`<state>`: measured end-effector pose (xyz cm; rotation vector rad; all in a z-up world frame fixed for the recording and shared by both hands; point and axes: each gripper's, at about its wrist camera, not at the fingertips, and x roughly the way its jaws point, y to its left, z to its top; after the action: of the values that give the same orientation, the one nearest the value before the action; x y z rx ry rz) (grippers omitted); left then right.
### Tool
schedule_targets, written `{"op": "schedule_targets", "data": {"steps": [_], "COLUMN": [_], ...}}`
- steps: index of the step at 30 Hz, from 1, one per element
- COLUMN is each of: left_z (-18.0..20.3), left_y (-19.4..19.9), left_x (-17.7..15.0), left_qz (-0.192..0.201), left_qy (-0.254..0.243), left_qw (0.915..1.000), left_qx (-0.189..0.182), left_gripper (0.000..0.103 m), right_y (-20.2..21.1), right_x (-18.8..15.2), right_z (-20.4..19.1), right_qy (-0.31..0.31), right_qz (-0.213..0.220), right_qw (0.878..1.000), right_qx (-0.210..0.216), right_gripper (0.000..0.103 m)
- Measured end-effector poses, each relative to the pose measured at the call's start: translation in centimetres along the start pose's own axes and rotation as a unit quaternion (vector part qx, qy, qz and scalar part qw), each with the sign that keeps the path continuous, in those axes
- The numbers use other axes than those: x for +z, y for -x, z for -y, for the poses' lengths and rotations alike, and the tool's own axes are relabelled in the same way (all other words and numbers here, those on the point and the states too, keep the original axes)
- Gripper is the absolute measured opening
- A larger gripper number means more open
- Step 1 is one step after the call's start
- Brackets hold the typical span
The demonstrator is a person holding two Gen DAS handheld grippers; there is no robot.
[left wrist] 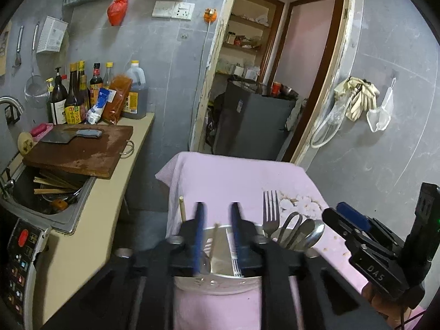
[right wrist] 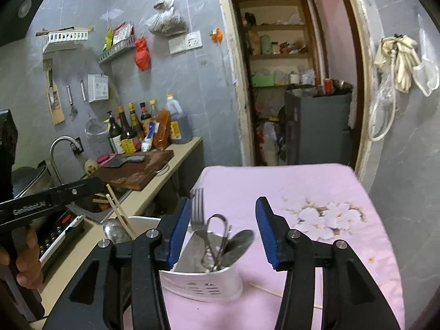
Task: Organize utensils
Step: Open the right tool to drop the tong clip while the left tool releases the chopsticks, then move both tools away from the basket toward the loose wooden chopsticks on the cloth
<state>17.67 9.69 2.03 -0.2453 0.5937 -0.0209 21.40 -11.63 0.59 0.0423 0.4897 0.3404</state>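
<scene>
White slotted utensil holder (right wrist: 203,286) on pink cloth (right wrist: 316,192), holding fork (right wrist: 197,206), spoon (right wrist: 242,240), chopsticks (left wrist: 182,211). Left gripper (left wrist: 216,236) and right gripper (right wrist: 224,231) both released, grasping nothing.

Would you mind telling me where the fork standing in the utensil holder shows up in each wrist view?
Left wrist: the fork stands right of centre, low, just right of the left gripper.
Right wrist: the fork is left of centre, low, beside the right gripper's left pad.
Shared landmark: the white utensil holder on the pink cloth.

White slotted holder (right wrist: 203,286) on pink cloth, fork (right wrist: 197,206), spoon (right wrist: 242,240), tongs upright inside.
</scene>
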Motion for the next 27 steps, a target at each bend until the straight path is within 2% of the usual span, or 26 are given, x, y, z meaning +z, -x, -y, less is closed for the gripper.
{"op": "schedule_targets", "data": {"steps": [2,6,8,11,13,15,17,19,22,27], "left_z": [0.2,1.1,1.5,2.2,2.7,3.2,3.6,3.9,4.3,5.4], "left_y": [0.4,0.8,1.0,1.5,1.8,1.9,2.0,2.1,2.3,2.4], "left_x": [-0.1,-0.1,-0.1,-0.3,-0.4,-0.6,-0.7,-0.9,-1.2,-1.9], "left_qz": [0.015,0.028,0.038,0.056,0.065,0.071,0.073,0.076,0.08,0.084], "left_qy": [0.004,-0.006,-0.012,-0.018,-0.022,-0.027,-0.029,-0.029,-0.027,-0.03], "left_qw": [0.9999,0.9996,0.9991,0.9981,0.9973,0.9967,0.9965,0.9963,0.996,0.9955], "left_qx": [-0.002,0.003,0.012,0.02,0.023,0.027,0.03,0.03,0.03,0.032], "left_gripper": [0.045,0.048,0.061,0.076,0.084,0.09,0.097,0.1,0.1,0.1], "right_y": [0.6,2.2,3.0,4.1,4.8,5.1,5.4,5.9,6.5,7.2], "right_x": [0.3,0.8,1.0,1.1,1.1,1.3,1.3,1.2,0.9,0.3], "right_z": [0.3,0.8,1.0,1.5,2.0,2.3,2.8,3.4,4.2,5.8], "right_qy": [0.002,0.005,0.005,0.003,-0.002,-0.006,-0.009,-0.012,-0.015,-0.017], "right_qz": [0.007,0.025,0.037,0.05,0.061,0.066,0.068,0.071,0.076,0.073], "right_qw": [1.0,0.999,0.999,0.998,0.997,0.996,0.996,0.995,0.995,0.994], "right_qx": [-0.009,-0.028,-0.035,-0.046,-0.053,-0.058,-0.061,-0.064,-0.068,-0.075], "right_gripper": [0.048,0.056,0.063,0.075,0.081,0.092,0.094,0.095,0.101,0.101]}}
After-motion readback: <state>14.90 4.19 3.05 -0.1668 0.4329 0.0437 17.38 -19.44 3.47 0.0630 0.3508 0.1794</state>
